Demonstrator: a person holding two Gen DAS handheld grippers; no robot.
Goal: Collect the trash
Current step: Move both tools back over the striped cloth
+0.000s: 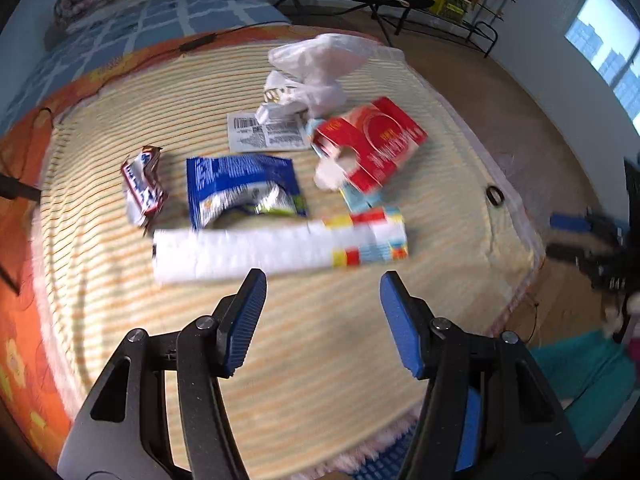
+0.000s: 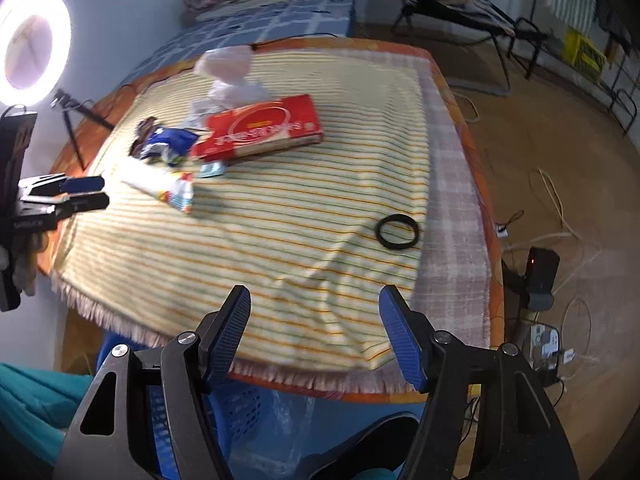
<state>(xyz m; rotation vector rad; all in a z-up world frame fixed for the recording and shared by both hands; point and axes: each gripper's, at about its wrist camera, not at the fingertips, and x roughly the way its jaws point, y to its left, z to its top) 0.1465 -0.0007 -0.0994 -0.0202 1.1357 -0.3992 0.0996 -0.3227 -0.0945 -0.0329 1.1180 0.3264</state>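
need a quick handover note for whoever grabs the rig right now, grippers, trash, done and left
Left gripper: open, empty, just short of the long white wrapper with coloured squares.
Right gripper: open, empty, over the near edge of the striped cloth.
Trash on the cloth: red cardboard box, blue foil snack bag, crumpled silver wrapper, white plastic bag, printed paper label.
Done: nothing picked up.
Left: all of it. A blue perforated basket sits below the near edge.
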